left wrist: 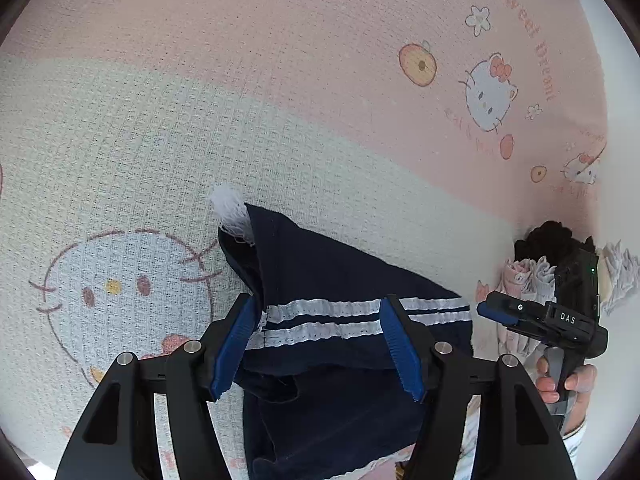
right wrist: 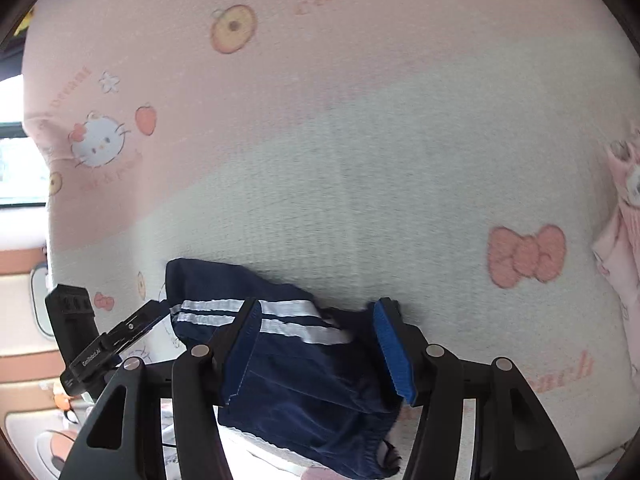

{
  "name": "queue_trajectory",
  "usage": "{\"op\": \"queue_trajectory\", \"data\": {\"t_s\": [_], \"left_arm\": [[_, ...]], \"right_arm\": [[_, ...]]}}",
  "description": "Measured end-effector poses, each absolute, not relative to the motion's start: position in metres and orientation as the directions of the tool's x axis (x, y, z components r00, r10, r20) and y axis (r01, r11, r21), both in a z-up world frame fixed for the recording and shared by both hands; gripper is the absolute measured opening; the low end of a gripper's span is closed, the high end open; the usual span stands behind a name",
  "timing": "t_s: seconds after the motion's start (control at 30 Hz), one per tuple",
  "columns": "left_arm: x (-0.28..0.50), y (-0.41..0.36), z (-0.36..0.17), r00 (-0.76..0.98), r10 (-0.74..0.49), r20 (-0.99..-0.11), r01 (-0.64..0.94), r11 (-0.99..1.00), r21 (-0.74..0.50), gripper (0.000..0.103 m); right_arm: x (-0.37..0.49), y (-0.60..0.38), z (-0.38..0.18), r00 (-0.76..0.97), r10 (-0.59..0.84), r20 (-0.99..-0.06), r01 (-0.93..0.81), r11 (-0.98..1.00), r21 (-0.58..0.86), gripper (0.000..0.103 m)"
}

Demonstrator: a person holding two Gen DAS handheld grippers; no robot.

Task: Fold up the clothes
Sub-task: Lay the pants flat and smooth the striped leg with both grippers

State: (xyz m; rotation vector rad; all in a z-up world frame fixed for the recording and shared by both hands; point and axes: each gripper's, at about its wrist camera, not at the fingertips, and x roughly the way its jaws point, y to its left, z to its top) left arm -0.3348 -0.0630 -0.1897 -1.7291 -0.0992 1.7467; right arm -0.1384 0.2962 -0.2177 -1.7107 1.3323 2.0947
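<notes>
Left wrist view showed the left tool [left wrist: 326, 344] with its blue ribbed pads spread wide, straddling a navy blue sports garment with two white mesh stripes [left wrist: 320, 280]; nothing was pinched. The cloth passed between the pads and bunched under them, then ran away to a peak tipped with a tuft of white mesh [left wrist: 230, 210]. It lay rumpled, not flat, on a pink and pale green waffle-textured bedspread printed with cartoon cats [left wrist: 200, 120]. Off to the right the right tool [left wrist: 520, 314] reached at the garment's striped end, held by a person's hand [left wrist: 564, 380].

In the right wrist view the right tool [right wrist: 316, 344] was likewise spread, with the striped fabric between its pads and the elastic hem [right wrist: 360, 456] nearest the lens. The left tool [right wrist: 120, 332] stood at the far-left striped edge.

Judging from this, each tool should close on a single clean edge near the stripes rather than a bunched wad, then draw the cloth taut and level so that any crease falls straight. Whether a fold had been made could not be told from the rumpled heap.
</notes>
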Motion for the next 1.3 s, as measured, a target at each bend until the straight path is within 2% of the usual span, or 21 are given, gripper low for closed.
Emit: {"op": "queue_trajectory", "data": {"t_s": [0.17,0.23,0.27,0.3,0.37,0.47,0.67,1.3], "left_arm": [[-0.33,-0.056,-0.191,0.068,0.495,-0.866,-0.418,-0.774,-0.476,0.062],[-0.326,-0.052,-0.193,0.056,0.487,-0.871,-0.43,-0.776,-0.462,0.062],[-0.324,-0.051,-0.194,0.05,0.482,-0.875,-0.438,-0.776,-0.453,0.059],[-0.322,-0.049,-0.195,0.042,0.473,-0.88,-0.449,-0.778,-0.439,0.054],[-0.319,-0.046,-0.198,0.023,0.434,-0.901,-0.473,-0.789,-0.392,0.028],[-0.315,-0.046,-0.199,-0.01,0.393,-0.919,-0.5,-0.798,-0.336,0.014],[-0.306,-0.054,-0.184,-0.024,0.426,-0.904,-0.554,-0.759,-0.343,0.011],[-0.282,-0.057,-0.204,-0.007,0.276,-0.961,-0.65,-0.731,-0.205,0.011]], "right_arm": [[-0.158,0.278,-0.224,-0.281,-0.373,-0.884,-0.54,-0.7,0.467,0.057],[-0.161,0.272,-0.227,-0.285,-0.383,-0.879,-0.514,-0.713,0.477,0.043],[-0.162,0.268,-0.229,-0.278,-0.389,-0.878,-0.502,-0.721,0.478,0.027],[-0.162,0.265,-0.229,-0.272,-0.384,-0.882,-0.49,-0.734,0.47,0.018],[-0.163,0.258,-0.227,-0.26,-0.37,-0.892,-0.462,-0.763,0.452,0.008],[-0.157,0.254,-0.219,-0.279,-0.388,-0.878,-0.439,-0.762,0.476,0.008],[-0.146,0.24,-0.21,-0.268,-0.448,-0.853,-0.384,-0.762,0.521,0.008],[-0.113,0.223,-0.239,-0.132,-0.39,-0.911,-0.374,-0.832,0.41,0.008]]}}
